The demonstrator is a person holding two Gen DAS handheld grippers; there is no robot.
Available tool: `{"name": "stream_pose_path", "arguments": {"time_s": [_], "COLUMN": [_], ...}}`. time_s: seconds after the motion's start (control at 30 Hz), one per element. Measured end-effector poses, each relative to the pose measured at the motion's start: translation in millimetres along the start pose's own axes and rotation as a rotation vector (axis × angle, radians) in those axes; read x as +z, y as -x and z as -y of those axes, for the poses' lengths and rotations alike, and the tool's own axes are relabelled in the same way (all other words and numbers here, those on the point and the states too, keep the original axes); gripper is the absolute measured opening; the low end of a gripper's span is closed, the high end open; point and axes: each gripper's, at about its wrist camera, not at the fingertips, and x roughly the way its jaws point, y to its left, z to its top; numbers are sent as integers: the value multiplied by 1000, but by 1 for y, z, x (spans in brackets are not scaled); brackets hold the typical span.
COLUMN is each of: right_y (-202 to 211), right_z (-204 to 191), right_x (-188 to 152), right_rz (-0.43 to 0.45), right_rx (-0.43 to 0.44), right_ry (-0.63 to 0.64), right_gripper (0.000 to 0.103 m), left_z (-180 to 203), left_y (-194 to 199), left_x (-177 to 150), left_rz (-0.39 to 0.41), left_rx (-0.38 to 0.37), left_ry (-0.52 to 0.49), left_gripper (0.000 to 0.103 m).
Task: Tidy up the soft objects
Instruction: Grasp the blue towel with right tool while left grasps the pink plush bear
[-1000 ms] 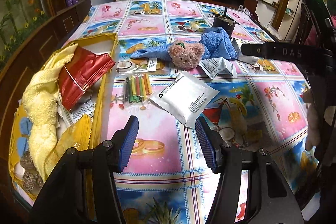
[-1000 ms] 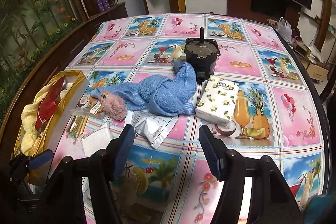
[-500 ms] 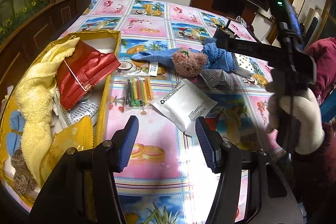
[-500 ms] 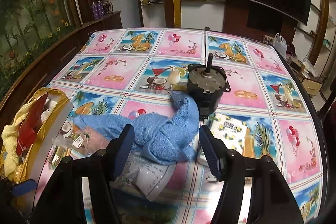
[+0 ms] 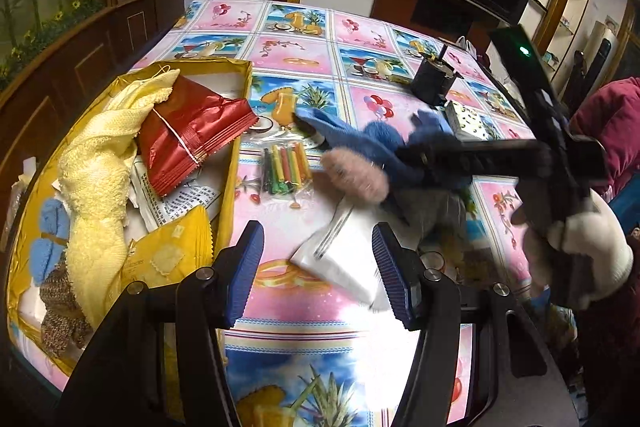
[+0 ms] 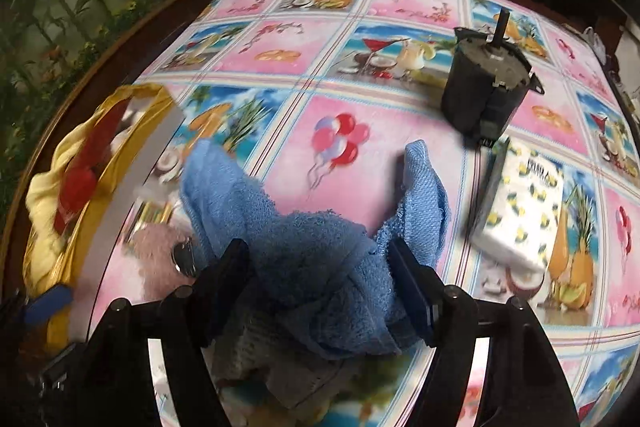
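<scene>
A blue towel (image 5: 376,139) lies crumpled mid-table beside a pink teddy bear (image 5: 356,175). In the right wrist view my right gripper (image 6: 320,275) straddles the blue towel (image 6: 304,239). Its jaws are opening, with towel bulging between them, and the teddy (image 6: 156,243) lies just left of them. From the left wrist view, a gloved hand (image 5: 580,255) holds the right gripper (image 5: 404,157) down on the towel. My left gripper (image 5: 316,267) is open and empty, hovering above a white packet (image 5: 340,255). A yellow towel (image 5: 96,167) lies in the yellow box (image 5: 236,131).
The box also holds a red packet (image 5: 192,139), a yellow packet and papers. A crayon pack (image 5: 286,167) lies next to the box. A black motor (image 6: 484,91) and a lemon-print tissue pack (image 6: 520,203) stand right of the towel. Dark wooden furniture rims the table's left.
The right gripper has come down and forward onto the blue towel, and its jaws now stand wider around it. The left gripper has kept its place.
</scene>
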Motion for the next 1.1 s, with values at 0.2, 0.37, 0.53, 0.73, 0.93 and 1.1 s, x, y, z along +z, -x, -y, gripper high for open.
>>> {"name": "stream_pose_path", "arguments": {"time_s": [0.2,0.37,0.53,0.73,0.93,1.1], "right_y": [30,41,46,56,40,34], "right_z": [6,19,14,-1,-2,-5], "right_x": [-28,-36,-46,-50,-47,-49], "right_rz": [41,86,138,180,148,142], "right_rx": [100,84,90,61,21,10], "right_ry": [-28,-99,-99,-8,25,46], "right_gripper": [72,72,72,72,72,72], "left_z": [11,14,16,29,31,19], "left_y": [-4,-10,-34,-65,-81,-72], "left_x": [-2,3,20,30,28,31], "left_rz": [-18,-27,-53,-99,-125,-82], "left_rx": [-21,-13,10,23,2,-52], "left_ry": [-13,-26,-39,-92,-64,-6], "left_gripper": [57,57,57,57,56,38]}}
